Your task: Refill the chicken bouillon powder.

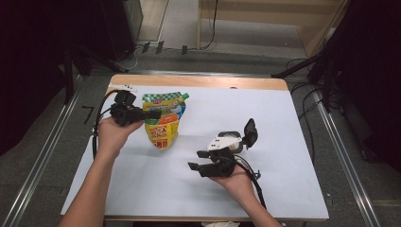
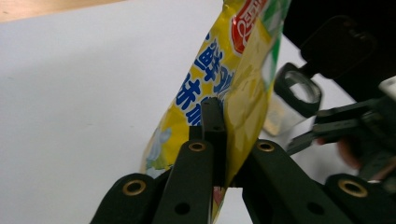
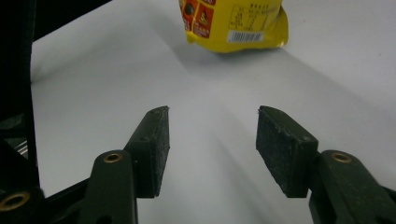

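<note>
High view: the left gripper [image 1: 152,114] is held level near the far left of the white surface [image 1: 283,123], its fingers clamped on the left edge of a yellow and green pouch [image 1: 164,118], which hangs tilted, its lower end down by the surface and its green-checked top with a green spout toward the far edge. Whether the lower end touches the surface cannot be told. The left gripper view looks along the closed fingers [image 2: 212,126], with the pouch's [image 2: 243,88] thin yellow side seam pinched between them and blue characters and a red logo rising above. The right gripper [image 1: 193,165] sits nearer the person, well apart from the pouch, tipped so its fingers point left toward it. In the right gripper view its two dark pads [image 3: 152,149] stand apart at a middling gap with nothing between them, above bare white surface, and the pouch's [image 3: 243,28] yellow bottom edge with a barcode label lies farther off.
</note>
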Demonstrator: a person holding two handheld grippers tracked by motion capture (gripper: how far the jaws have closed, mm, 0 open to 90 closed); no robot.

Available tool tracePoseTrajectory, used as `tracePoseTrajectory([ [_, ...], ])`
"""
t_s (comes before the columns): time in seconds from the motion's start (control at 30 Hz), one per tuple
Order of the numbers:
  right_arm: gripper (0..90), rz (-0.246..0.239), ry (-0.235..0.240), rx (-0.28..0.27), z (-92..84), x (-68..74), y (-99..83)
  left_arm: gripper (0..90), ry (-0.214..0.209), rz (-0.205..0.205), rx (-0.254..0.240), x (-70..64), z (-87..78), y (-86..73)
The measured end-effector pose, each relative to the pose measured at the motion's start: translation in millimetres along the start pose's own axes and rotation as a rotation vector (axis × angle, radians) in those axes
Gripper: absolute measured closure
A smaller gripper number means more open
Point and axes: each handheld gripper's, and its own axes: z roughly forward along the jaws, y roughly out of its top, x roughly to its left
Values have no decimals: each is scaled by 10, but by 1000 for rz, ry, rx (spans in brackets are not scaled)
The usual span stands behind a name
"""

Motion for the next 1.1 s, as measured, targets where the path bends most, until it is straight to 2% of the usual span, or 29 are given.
tracePoseTrajectory([
  [0.1,450,2,-7,24,62,8,-22,900,-18,5,-3,-85,-27,17],
  [0.2,446,-4,-14,31,117,18,-32,900,-28,27,3,-183,-54,39],
  [0.27,458,-9,-19,38,143,30,-35,900,-38,36,8,-240,-67,51],
  [0.33,489,-7,-11,46,160,38,-40,900,-53,28,10,-280,-81,55],
  [0.53,494,-25,-11,49,233,60,-52,900,-65,36,20,-409,-100,46],
  [0.63,531,-33,-4,54,273,74,-56,900,-57,32,28,-468,-94,44],
  [0.8,518,-18,-4,53,359,73,-54,900,-49,41,43,-588,-68,35],
  [1.1,529,10,-21,57,441,57,-70,900,-98,52,60,-761,-27,29],
])
